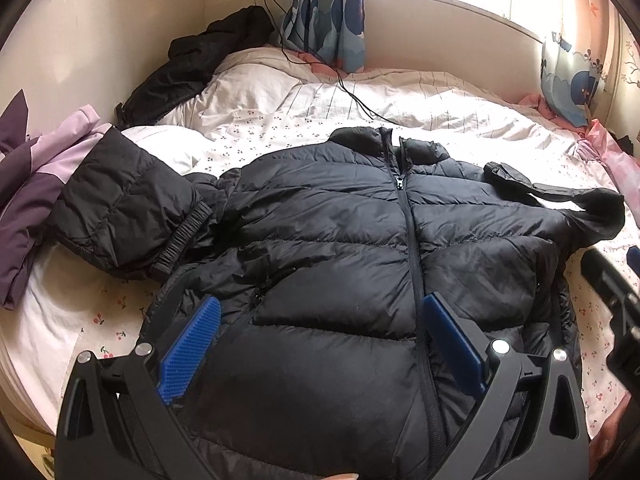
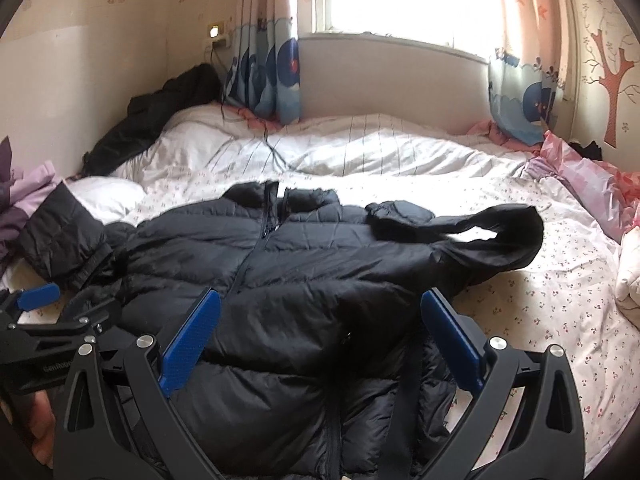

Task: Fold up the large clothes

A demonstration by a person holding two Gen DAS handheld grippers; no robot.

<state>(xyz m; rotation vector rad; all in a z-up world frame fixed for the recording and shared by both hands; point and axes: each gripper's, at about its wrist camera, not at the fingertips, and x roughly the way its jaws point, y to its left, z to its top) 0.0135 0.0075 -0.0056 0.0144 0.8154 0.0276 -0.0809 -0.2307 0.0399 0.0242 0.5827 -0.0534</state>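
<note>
Black puffer jacket [image 1: 340,240] fills the middle and lower part of both views, lying front up on the bed sheet [image 1: 520,160], which is white with a small cherry print. Its shell is smooth, slightly shiny nylon, quilted into fat horizontal pillows, with a dark zipper [image 1: 410,232] closed down the centre. One sleeve [image 1: 120,208] is doubled back at mid-left of the left wrist view, showing a ribbed knit cuff [image 1: 182,236]; the other sleeve [image 2: 480,224] curls in a limp loop at right of centre in the right wrist view. A purple and lilac garment [image 1: 28,192] is bunched at the left edge, and another dark coat [image 1: 200,64] is heaped in the upper left by the wall.

Left gripper [image 1: 316,344] sits low in its frame, hovering over the jacket's lower front, its blue ridged pads [image 1: 192,348] spread wide with nothing between them. Right gripper [image 2: 320,344] is posed likewise over the hem area, jaws wide apart and empty, with textured blue pads [image 2: 188,344].
</note>
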